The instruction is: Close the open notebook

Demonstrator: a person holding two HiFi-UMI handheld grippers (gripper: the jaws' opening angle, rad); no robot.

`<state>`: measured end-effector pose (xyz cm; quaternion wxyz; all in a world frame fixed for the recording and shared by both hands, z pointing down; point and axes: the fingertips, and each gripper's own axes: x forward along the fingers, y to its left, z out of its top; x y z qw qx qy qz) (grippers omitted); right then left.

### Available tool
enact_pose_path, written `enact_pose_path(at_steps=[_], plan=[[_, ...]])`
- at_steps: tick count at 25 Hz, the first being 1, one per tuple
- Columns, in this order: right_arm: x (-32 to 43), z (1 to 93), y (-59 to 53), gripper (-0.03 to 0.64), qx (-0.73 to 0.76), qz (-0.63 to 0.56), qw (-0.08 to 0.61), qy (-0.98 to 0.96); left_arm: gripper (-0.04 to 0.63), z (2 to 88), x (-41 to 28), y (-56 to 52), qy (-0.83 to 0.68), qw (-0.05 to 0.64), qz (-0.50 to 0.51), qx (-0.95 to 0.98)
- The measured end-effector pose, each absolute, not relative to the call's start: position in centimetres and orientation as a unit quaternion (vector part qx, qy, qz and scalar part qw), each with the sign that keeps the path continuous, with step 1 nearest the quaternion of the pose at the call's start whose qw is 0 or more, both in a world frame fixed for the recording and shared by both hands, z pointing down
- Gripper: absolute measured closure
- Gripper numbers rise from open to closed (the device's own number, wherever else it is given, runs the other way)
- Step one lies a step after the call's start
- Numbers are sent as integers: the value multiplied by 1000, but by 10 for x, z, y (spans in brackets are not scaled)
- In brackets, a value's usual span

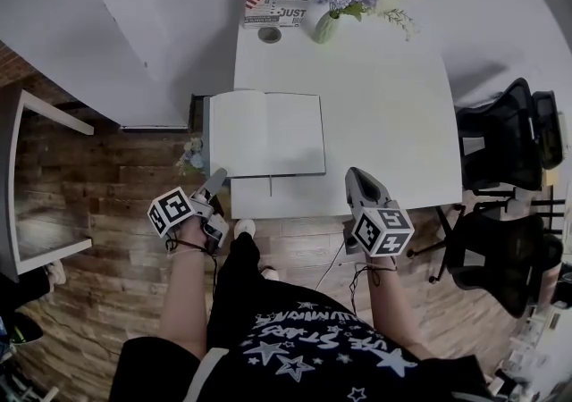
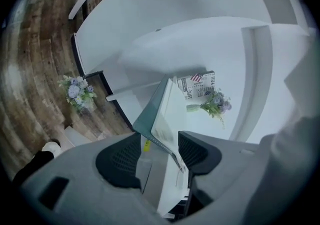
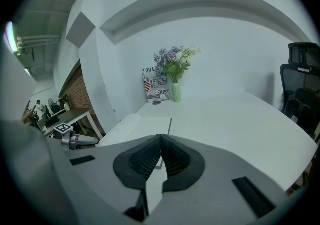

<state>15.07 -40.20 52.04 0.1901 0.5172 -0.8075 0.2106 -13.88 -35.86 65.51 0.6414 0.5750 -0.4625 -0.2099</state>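
The notebook [image 1: 266, 134] lies open on the near left part of the white table [image 1: 384, 96]. Two blank white pages face up, a grey cover shows along its left edge, and a thin dark strip [image 1: 270, 185] trails from the spine at the near edge. The left gripper [image 1: 217, 179] has its jaws apart around the notebook's near left corner, pads not pressing. The right gripper [image 1: 357, 179], jaws together and empty, hovers right of the notebook.

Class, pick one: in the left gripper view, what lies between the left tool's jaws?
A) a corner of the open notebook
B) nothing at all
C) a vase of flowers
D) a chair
A: a corner of the open notebook lies between the parted jaws of the left tool.
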Motion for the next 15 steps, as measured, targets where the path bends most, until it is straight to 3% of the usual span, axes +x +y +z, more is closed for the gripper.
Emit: enact_pose_path(at_steps=[10, 15], plan=[[143, 516, -404, 614, 515, 207, 184, -811, 549, 635, -147, -357, -474, 625, -238, 573], [145, 509, -401, 614, 519, 204, 173, -812, 554, 593, -145, -361, -498, 561, -196, 631]])
